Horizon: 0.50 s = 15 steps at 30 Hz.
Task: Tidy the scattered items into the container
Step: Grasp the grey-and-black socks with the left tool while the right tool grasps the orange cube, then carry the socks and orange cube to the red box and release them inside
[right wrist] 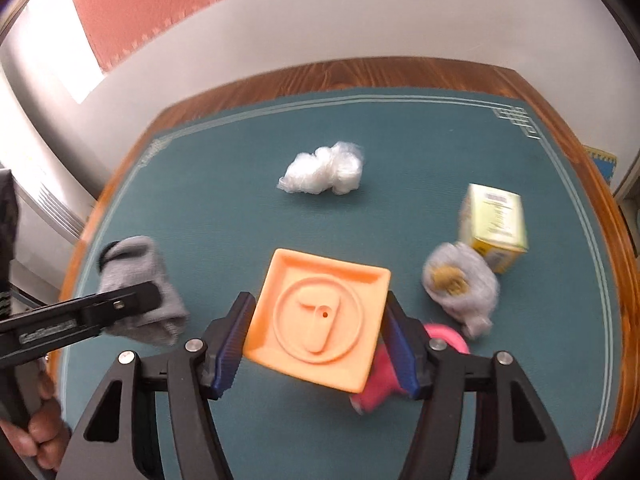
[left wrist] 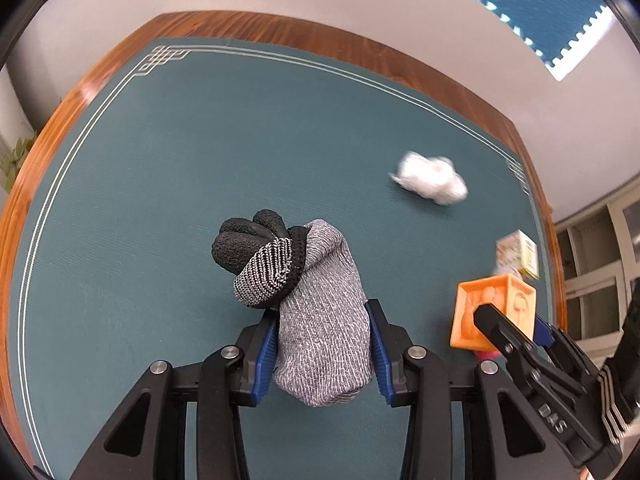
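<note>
Our left tool [left wrist: 322, 344] is clamped on a grey work glove [left wrist: 316, 320], its long axis running straight ahead. Our right tool [right wrist: 318, 330] grips the orange square container [right wrist: 318, 316], lifted off the bench [right wrist: 400, 140]. The container sits to the glove's right, so the glove must travel rightward.

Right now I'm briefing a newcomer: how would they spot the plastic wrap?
Start at the green mat on the wooden table. Toward its far edge, apart from everything else, lies the plastic wrap. It is the only crumpled, see-through white thing; the box is firm and yellow-green.
</note>
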Tool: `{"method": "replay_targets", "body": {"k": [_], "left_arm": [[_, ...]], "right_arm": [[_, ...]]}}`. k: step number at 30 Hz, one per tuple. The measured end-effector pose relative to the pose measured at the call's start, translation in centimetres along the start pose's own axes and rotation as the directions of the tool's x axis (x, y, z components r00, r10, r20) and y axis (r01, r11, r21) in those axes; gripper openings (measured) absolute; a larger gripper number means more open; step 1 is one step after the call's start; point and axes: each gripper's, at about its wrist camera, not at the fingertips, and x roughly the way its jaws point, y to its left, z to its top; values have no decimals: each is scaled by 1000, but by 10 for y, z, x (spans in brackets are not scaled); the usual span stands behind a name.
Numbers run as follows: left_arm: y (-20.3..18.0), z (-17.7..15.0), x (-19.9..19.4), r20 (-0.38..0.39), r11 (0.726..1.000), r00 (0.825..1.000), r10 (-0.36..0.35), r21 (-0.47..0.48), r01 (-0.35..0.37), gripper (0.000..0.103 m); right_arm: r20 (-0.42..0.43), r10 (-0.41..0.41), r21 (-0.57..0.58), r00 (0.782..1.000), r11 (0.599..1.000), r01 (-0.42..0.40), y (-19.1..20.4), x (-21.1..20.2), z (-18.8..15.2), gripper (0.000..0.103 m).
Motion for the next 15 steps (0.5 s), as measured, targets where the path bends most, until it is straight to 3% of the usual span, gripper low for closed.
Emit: {"method": "replay_targets", "body": {"k": [8,15], "left_arm": [[-72,-40,-18,-18,989,999,-43,142,45,43],[-148,-90,-34,-55,952,994,-91,290,103,43]], "right_arm": [[77,-9,77,997,997,3,-38,-86,-42,66],[106,-93,183,990,980,72,-96,-159,-107,66]]}}
